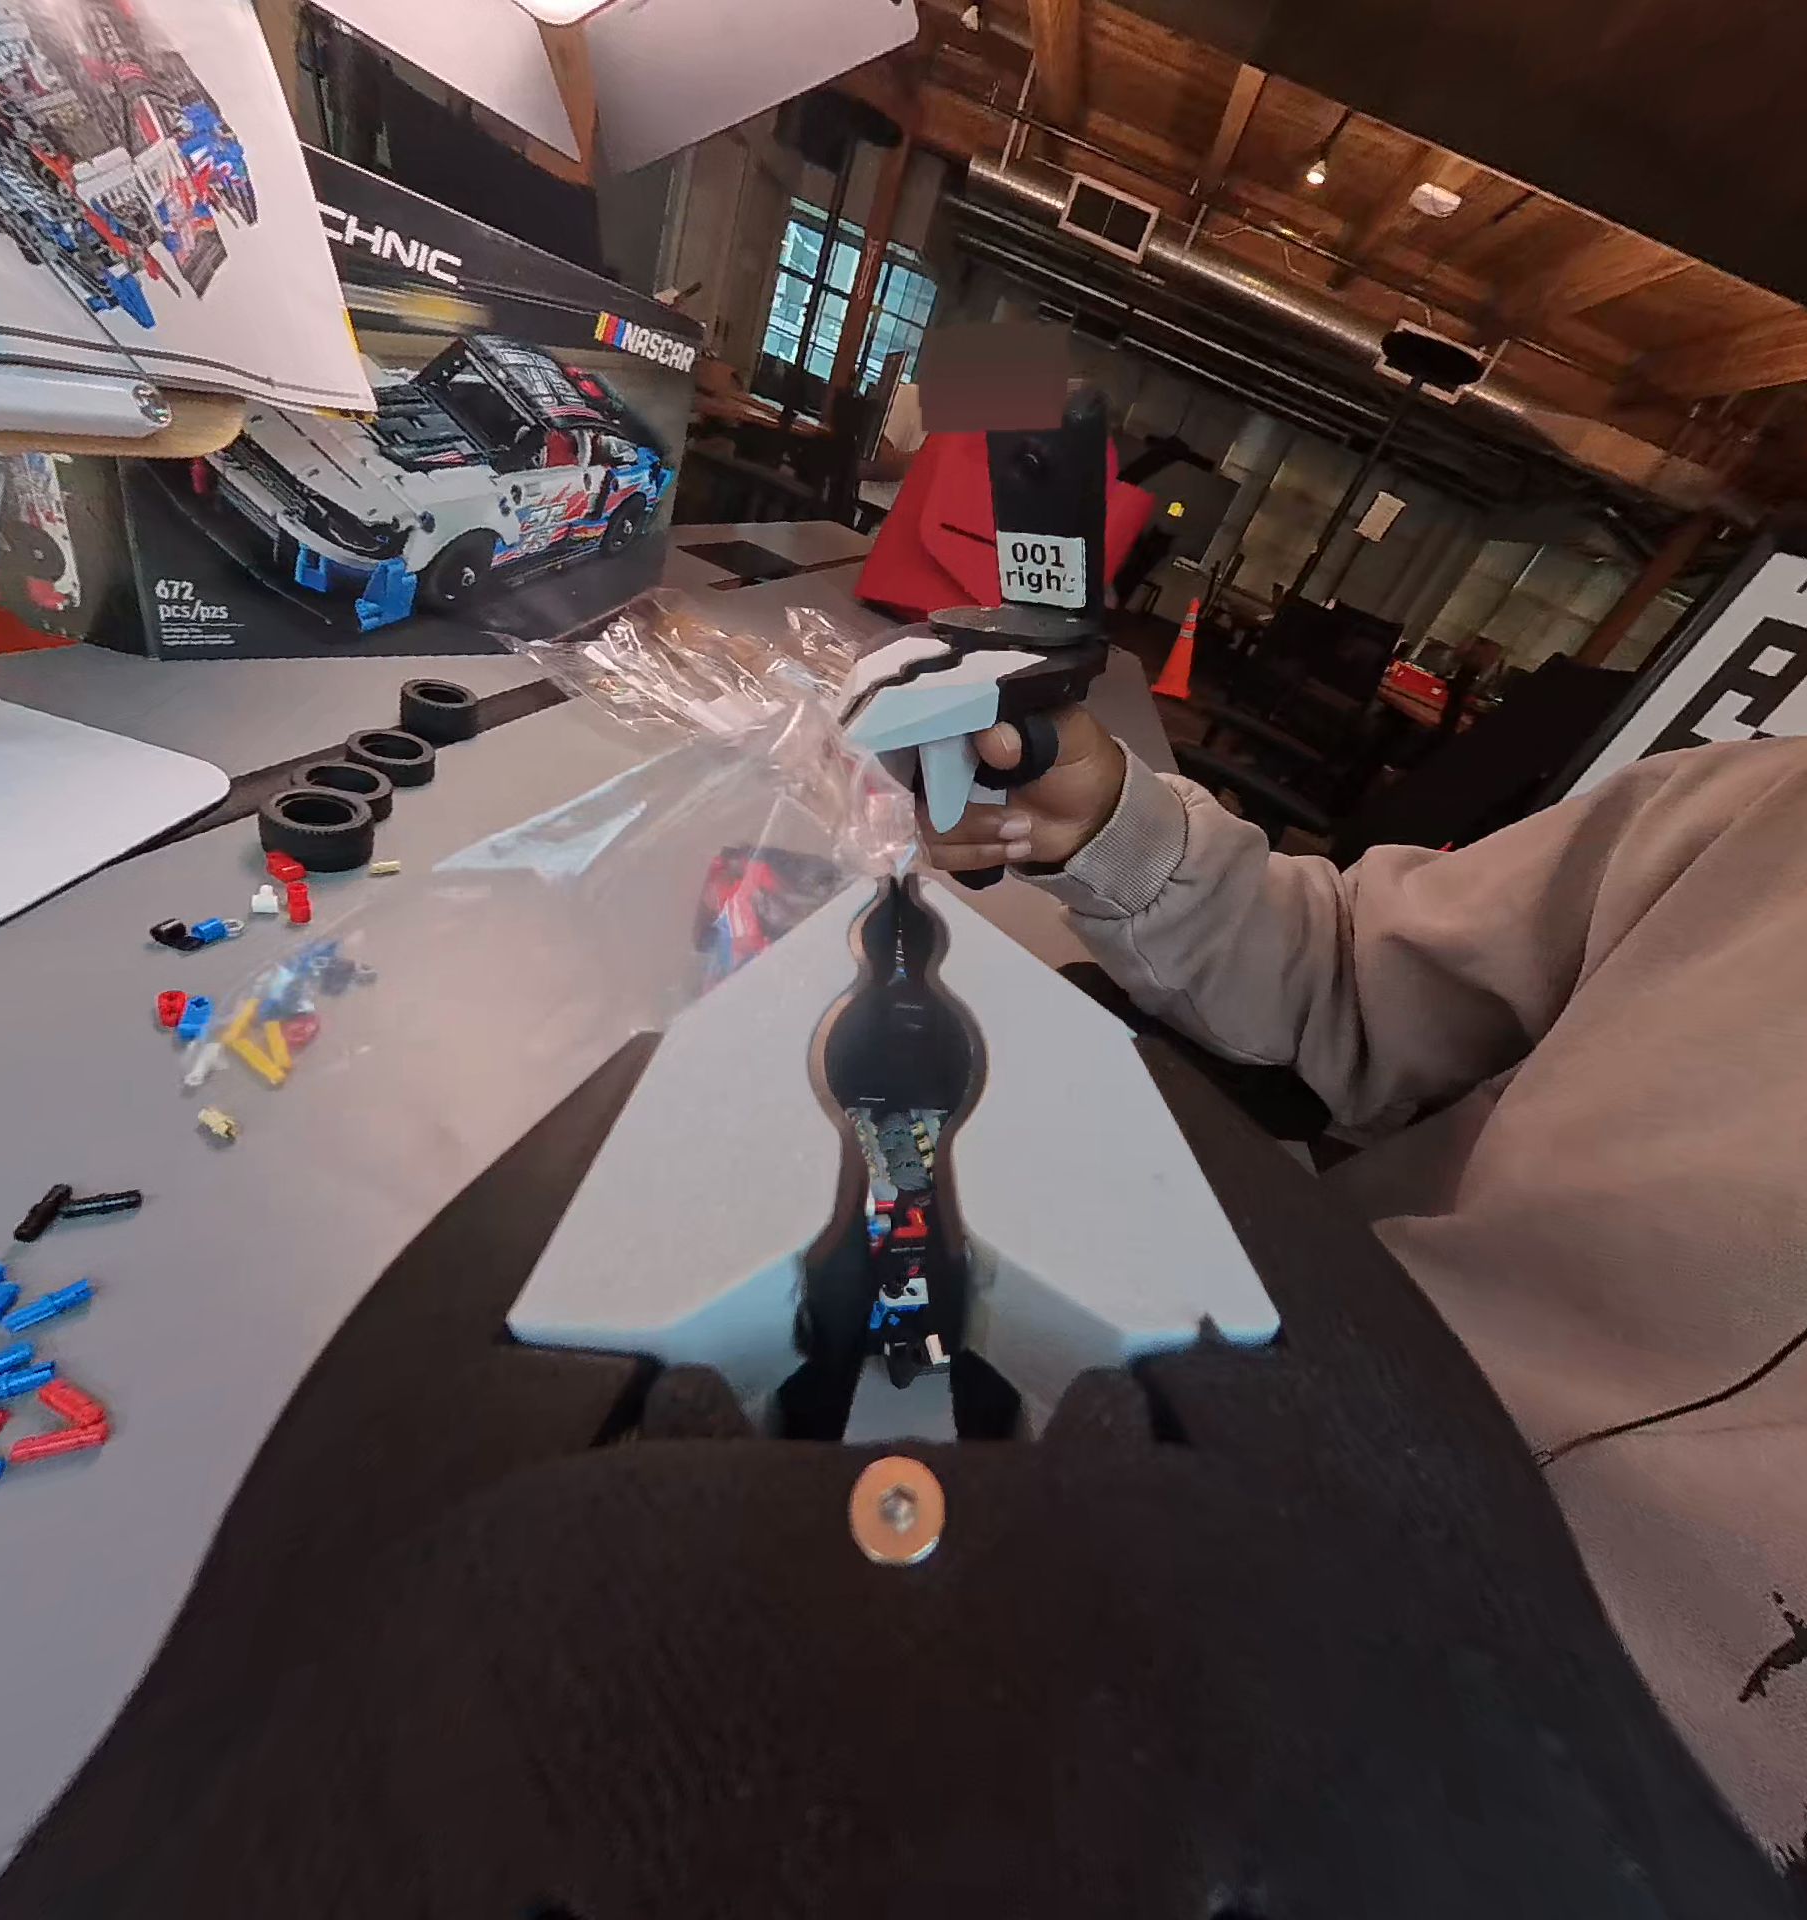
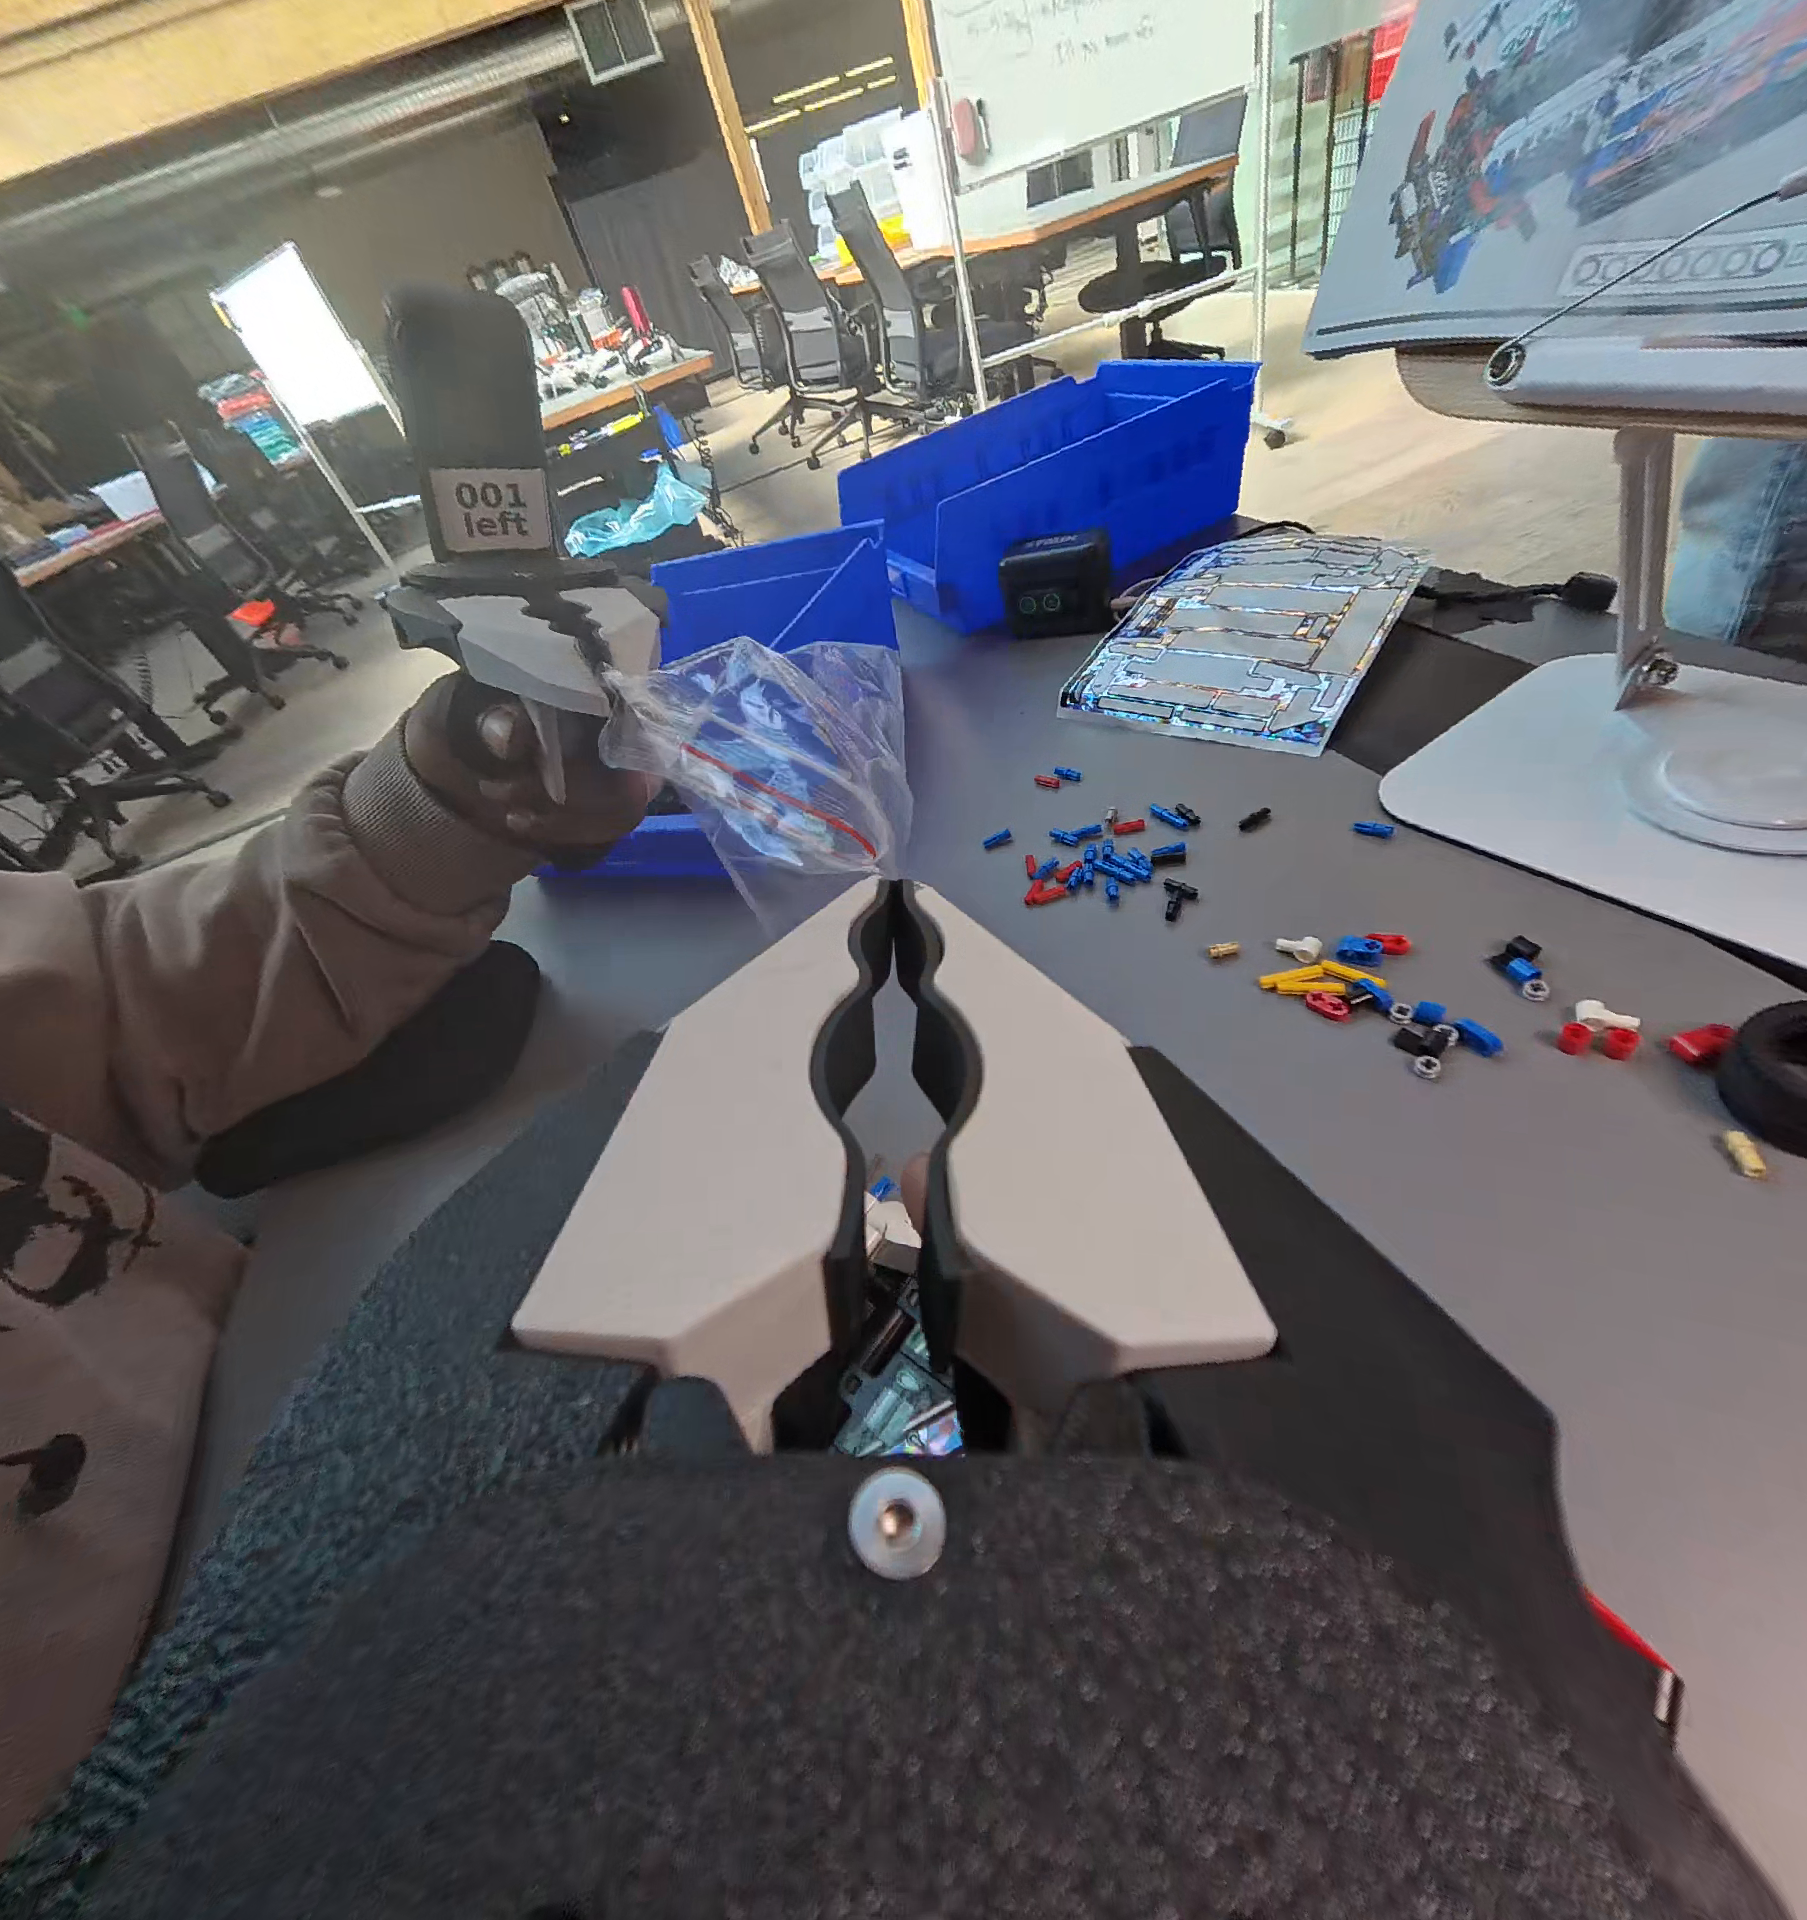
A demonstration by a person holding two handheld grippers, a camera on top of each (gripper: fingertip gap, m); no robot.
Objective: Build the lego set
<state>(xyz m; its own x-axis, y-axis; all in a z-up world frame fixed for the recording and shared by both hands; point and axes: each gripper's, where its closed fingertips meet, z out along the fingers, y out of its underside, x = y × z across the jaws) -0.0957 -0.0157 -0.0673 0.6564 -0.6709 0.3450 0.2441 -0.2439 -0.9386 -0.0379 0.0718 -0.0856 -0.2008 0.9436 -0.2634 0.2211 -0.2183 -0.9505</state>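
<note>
A clear plastic bag (image 1: 764, 748) hangs above the grey table, stretched between both grippers. My left gripper (image 1: 899, 885) is shut on one corner of it. In the right wrist view the bag (image 2: 774, 748) shows again, with my right gripper (image 2: 894, 889) shut on its other corner. The left gripper (image 2: 600, 665) appears up and to the left there, and the right gripper (image 1: 855, 707) appears ahead in the left wrist view. Loose Lego parts lie on the table: blue and red pins (image 2: 1107, 857), small mixed pieces (image 2: 1398, 997) and black tyres (image 1: 353, 779).
The Lego box (image 1: 411, 499) stands at the back left. An instruction booklet (image 2: 1605, 156) rests on a white stand (image 2: 1647, 790). A sticker sheet (image 2: 1252, 634) and blue bins (image 2: 1044, 478) lie behind the pins. A person's beige sleeve (image 1: 1501, 987) reaches in. The gap from one gripper's tips to the other's is roughly 12 cm.
</note>
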